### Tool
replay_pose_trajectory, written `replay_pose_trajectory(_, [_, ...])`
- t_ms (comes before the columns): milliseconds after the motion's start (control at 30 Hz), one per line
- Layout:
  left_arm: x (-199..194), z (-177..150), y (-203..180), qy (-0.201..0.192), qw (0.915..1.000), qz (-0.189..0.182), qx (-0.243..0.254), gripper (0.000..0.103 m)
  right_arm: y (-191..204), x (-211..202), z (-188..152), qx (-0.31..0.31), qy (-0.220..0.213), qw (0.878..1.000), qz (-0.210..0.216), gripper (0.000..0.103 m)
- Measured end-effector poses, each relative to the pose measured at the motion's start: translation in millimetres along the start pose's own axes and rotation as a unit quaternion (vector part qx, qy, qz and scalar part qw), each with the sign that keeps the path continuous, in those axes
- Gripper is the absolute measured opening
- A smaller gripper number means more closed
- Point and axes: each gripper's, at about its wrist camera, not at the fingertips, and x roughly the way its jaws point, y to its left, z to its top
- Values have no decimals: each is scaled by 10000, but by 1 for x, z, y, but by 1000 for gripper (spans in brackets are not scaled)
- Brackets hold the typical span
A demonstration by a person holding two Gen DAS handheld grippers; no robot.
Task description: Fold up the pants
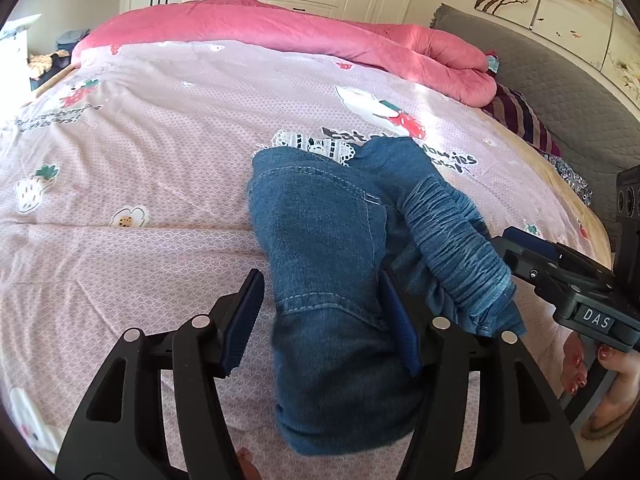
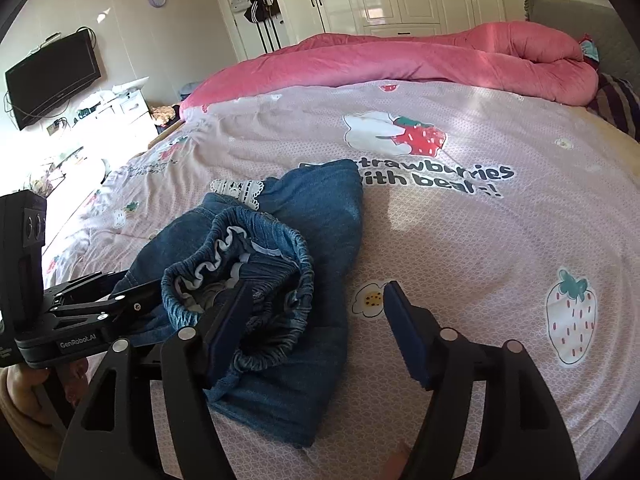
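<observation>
Pink strawberry-print bedding (image 1: 152,152) covers the bed, carrying folded blue denim pants (image 1: 332,264) with a gathered elastic waistband (image 2: 240,280). Left hand-held gripper (image 1: 324,316) straddles the fold, jaws apart, pads not pressing. Right hand-held gripper (image 2: 316,328) gapes, one finger inside the waistband, gripping nothing. Beyond lies a rolled pink quilt (image 1: 320,36).

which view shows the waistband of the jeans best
The right wrist view: the waistband faces that camera, open, with its gathered elastic rim and pale ruffle inside showing. The left wrist view shows it only from outside, as a ribbed band lying along the right edge of the jeans.
</observation>
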Motion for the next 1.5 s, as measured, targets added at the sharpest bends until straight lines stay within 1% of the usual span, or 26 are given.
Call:
replay_pose_trajectory(200, [-8,-1,-1,-79,10000,12,13,58,2,-6,0,-22,-81,9999,-68,76])
replay_pose_trajectory(267, [-12,-1,-1,-123,9999,50,18,62,3,-10,0,-43,-122,9999,-84,79])
replay_pose_trajectory(400, [-20,-1,-1,-209,9996,171,43,67,10,-17,0,-132,-203,9996,-127,85])
replay_pose_trajectory(500, [-27,-1,0,-302,9993,204,26,71,14,-22,-1,-185,-261,9993,-173,88])
replay_pose_trajectory(567, [-33,-2,0,-365,9991,234,25,78,16,-26,-1,-207,-305,9991,-205,91])
replay_pose_trajectory(733, [-47,-8,2,-494,9983,288,-74,88,20,-34,-4,-344,-397,9980,-353,92])
replay_pose_trajectory(867, [-59,-16,-1,-612,9974,381,-50,93,20,-41,-4,-266,-453,9980,-343,94])
replay_pose_trajectory(1067, [-75,-24,-3,-693,9967,421,-86,93,24,-60,-3,-265,-579,9974,-348,97])
replay_pose_trajectory(1200, [-88,-29,-5,-772,9956,525,-79,93,27,-75,-4,-279,-671,9967,-353,98])
replay_pose_trajectory(1500, [-111,-33,-13,-866,9942,636,-87,93,35,-101,-10,-327,-759,9962,-291,98])
